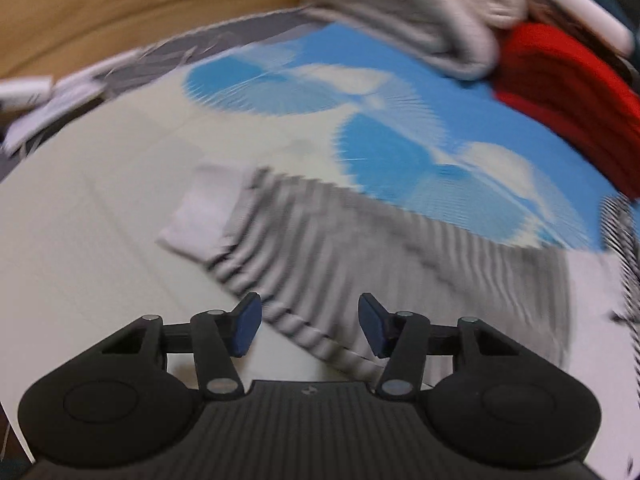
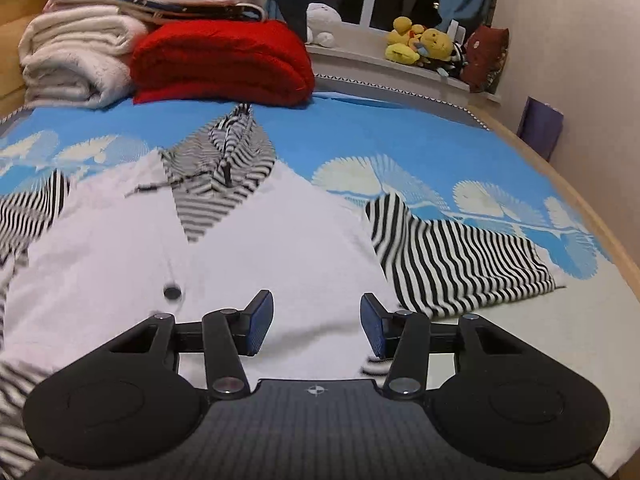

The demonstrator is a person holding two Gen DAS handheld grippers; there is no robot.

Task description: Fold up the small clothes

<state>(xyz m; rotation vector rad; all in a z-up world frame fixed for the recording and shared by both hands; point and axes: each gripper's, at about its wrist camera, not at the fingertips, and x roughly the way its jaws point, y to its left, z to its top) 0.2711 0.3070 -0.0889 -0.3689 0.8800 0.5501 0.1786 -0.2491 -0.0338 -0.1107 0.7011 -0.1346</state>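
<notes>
Both tools empty. Right tool (image 2: 316, 326) has its jaws apart, hovering over the lower front panel of the small white cardigan with black-and-white striped sleeves and collar (image 2: 224, 248); nothing between the pads. Left tool (image 1: 310, 330) is also parted with nothing pinched, over the striped left sleeve (image 1: 320, 240) with its plain white cuff (image 1: 200, 212); that view is motion-blurred, so contact with the cloth can't be judged.

Garment lies face up, spread flat on the bed's blue sheet with white fan print (image 2: 400, 128), hem toward the near edge, collar toward the far end. One dark round button (image 2: 172, 291) shows on the placket. Right sleeve (image 2: 460, 256) is splayed toward the bed's right edge.

Handling, my read: light, limp knit, no stiffness, so it drapes and drags rather than pivots. Pinch a single layer at the cuff or sleeve edge, lift slightly, carry across the body. Avoid the button. Expect the panel underneath to creep; the other tool could pin it.

Farther back, at the far end: folded red knit blanket (image 2: 220, 64), folded cream towels (image 2: 76, 56) to its left.
</notes>
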